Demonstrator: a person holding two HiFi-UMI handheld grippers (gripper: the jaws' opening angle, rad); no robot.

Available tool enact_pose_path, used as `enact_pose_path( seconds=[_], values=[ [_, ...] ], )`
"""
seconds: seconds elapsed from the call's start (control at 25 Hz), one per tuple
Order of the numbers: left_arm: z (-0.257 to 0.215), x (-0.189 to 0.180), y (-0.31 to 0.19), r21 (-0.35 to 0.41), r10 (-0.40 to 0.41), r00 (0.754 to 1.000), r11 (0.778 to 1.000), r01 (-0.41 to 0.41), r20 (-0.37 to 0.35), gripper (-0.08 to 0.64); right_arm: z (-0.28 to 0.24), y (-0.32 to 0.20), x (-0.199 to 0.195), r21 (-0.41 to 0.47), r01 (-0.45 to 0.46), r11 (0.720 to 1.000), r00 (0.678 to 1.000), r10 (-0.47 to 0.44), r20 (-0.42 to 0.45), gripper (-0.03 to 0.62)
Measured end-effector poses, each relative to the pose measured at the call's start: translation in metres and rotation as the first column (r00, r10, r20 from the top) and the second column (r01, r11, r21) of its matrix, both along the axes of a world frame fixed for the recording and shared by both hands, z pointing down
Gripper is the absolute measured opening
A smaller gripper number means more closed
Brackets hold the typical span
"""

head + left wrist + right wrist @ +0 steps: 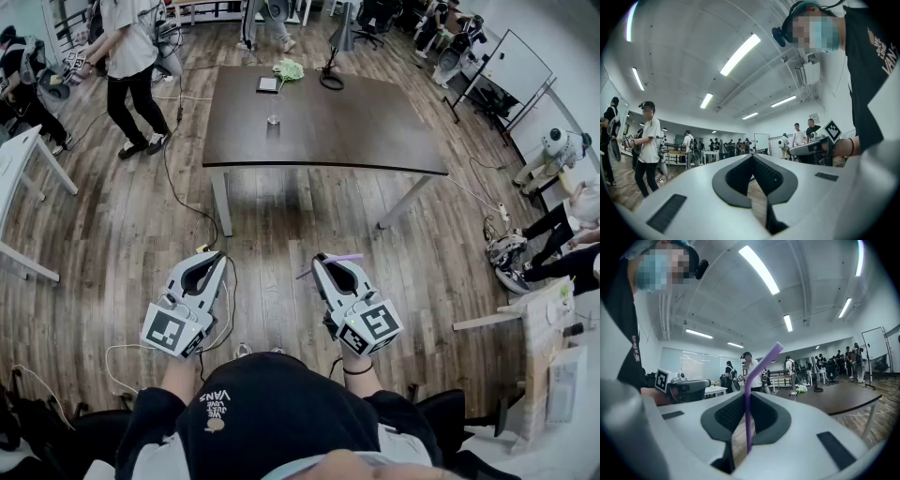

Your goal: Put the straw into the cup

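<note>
Well short of the table (356,122), right fingers (725,414) pinch the straw (747,404); left fingers (767,176) shut empty

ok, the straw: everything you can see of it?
Thin purple straw, plastic-looking, one piece with a bend near its upper end, which angles right in the right gripper view. It stands crosswise between the jaws of the right gripper, which are shut on its straight part; both ends stick out past them. Nothing else touches it. It is held over the wood floor, well short of the dark table and the clear cup on it.
</note>
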State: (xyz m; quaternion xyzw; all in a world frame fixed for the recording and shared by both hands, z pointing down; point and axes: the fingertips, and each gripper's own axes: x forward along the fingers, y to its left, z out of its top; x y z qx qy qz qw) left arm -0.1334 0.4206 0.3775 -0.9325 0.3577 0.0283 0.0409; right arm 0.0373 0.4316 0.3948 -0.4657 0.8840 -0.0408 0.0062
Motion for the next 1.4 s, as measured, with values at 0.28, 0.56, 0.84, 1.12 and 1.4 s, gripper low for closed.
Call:
enact_pose_path(
  seconds=[0.28,0.56,0.84,1.12,1.4],
  values=[
    [0.002,-0.005,-0.006,-0.002,-0.005,1.000,1.000,0.005,0.001,0.008,0.003,-0.003,-0.006,-0.004,-0.002,1.000,1.000,0.002,-0.002,0.041],
    [0.008,-0.011,-0.013,-0.010,-0.007,1.000,1.000,0.007,-0.004,0.008,0.004,-0.008,-0.013,-0.003,-0.001,1.000,1.000,0.001,0.000,0.041],
    [0.009,-0.016,-0.021,-0.005,0.013,1.000,1.000,-0.013,-0.012,0.008,0.001,-0.016,-0.024,0.005,0.010,1.000,1.000,-0.010,0.017,0.041],
    [0.016,-0.035,-0.039,-0.033,0.016,1.000,0.999,-0.016,0.007,0.008,0.005,-0.029,-0.033,0.006,-0.058,0.998,0.998,0.058,0.013,0.041],
    [0.033,-0.035,-0.061,-0.048,0.035,0.999,0.998,-0.036,-0.013,0.008,0.019,-0.050,-0.029,-0.004,-0.108,0.994,0.994,0.108,0.014,0.041]
  ],
)
